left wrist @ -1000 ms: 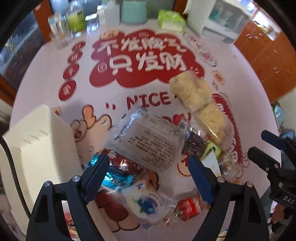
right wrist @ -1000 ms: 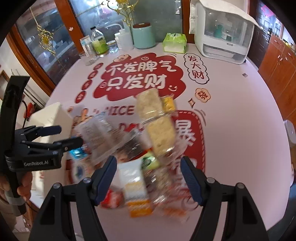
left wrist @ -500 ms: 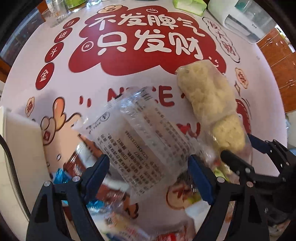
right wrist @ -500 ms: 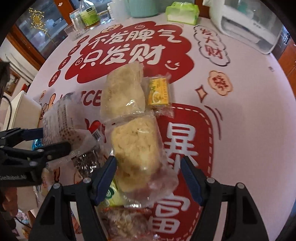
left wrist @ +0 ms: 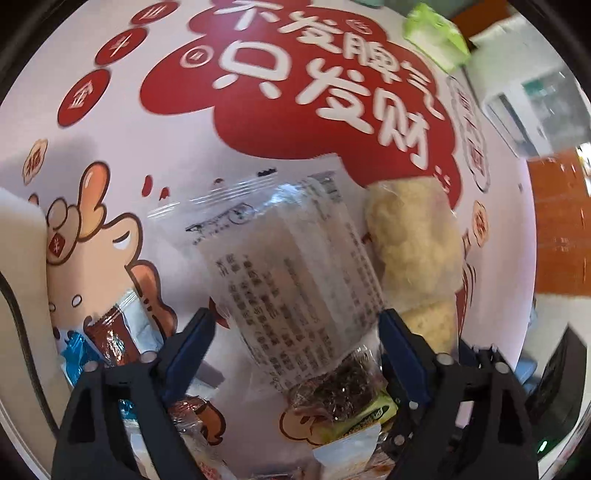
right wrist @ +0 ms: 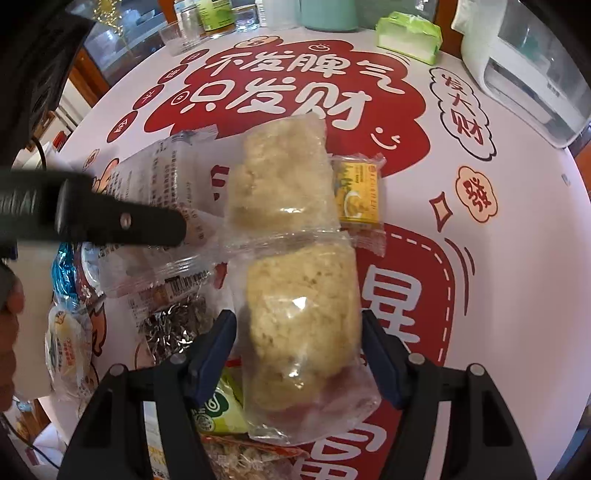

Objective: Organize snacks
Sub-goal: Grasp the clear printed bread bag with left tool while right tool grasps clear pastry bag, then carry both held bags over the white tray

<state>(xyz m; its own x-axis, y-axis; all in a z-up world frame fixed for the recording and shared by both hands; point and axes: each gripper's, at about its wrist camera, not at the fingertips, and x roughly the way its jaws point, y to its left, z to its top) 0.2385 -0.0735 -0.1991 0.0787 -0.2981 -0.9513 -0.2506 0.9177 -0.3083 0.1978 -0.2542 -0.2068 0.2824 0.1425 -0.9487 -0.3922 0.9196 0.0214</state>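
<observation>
Going L to R. White box (left wrist: 18,280) sits at the tabletop's (left wrist: 155,155) left edge, likely the bin for the snacks. Just beside it, one blue foil pack (left wrist: 74,354) and one brown wrapper (left wrist: 110,336).

Left gripper (left wrist: 295,332): jaws wide and have just been opening, straddling the clear printed packet (left wrist: 295,266) mid-pile; pads look clear of it, not gripping yet.

Next over, one dark-filled clear pack (right wrist: 173,325) and one green packet (right wrist: 218,410).

Right gripper (right wrist: 299,339): jaws at a mid gap and have just been closing, with the twin-pouch crumbly cake strip (right wrist: 291,240) between them; pads seem near its film, no clear pinch.

One yellow packet (right wrist: 358,192) touches the strip's right side.

Step, as I read it: both tools lining up for a first pick. Next needs each to drop lower, close on its own packet only, then lift clear w/o dragging neighbours.

Far edge: one green tissue pack (right wrist: 406,33), one white appliance (right wrist: 524,66).
</observation>
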